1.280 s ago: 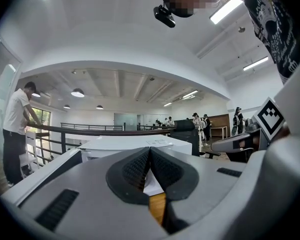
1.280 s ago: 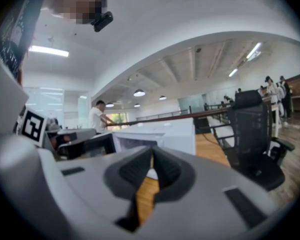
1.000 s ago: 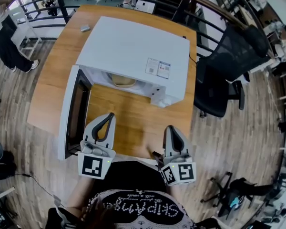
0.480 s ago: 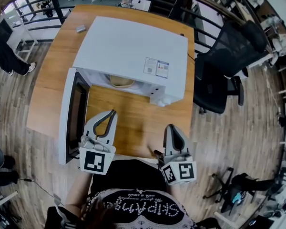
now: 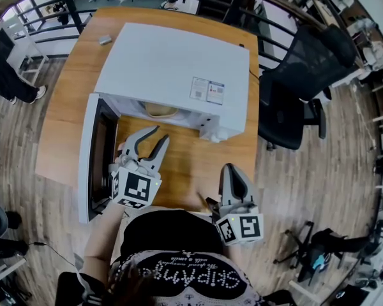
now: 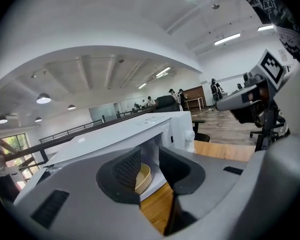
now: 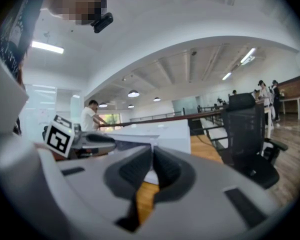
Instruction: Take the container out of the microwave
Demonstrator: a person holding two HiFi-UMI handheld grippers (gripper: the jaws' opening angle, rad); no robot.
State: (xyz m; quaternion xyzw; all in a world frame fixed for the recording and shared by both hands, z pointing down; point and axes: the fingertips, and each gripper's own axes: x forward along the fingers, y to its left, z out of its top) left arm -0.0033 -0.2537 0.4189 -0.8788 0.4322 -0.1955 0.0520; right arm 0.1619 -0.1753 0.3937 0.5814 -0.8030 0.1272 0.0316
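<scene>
The white microwave (image 5: 172, 65) stands on the wooden table with its door (image 5: 92, 161) swung open to the left. A tan container (image 5: 163, 110) sits inside the cavity; in the left gripper view the container (image 6: 142, 178) shows through the gap between the jaws, still some way off. My left gripper (image 5: 158, 136) is in front of the opening, rolled to one side. Its jaws have just been opening and stand open with nothing between them. My right gripper (image 5: 233, 172) hovers over the table's near edge, jaws shut and empty.
A black office chair (image 5: 306, 88) stands right of the table (image 5: 198, 164). A small grey object (image 5: 105, 40) lies on the table behind the microwave. Railings run along the far side. The open door flanks my left gripper on its left.
My left gripper has moved forward toward the microwave opening, rolled, and opened its jaws from shut. The right gripper has stayed put.
</scene>
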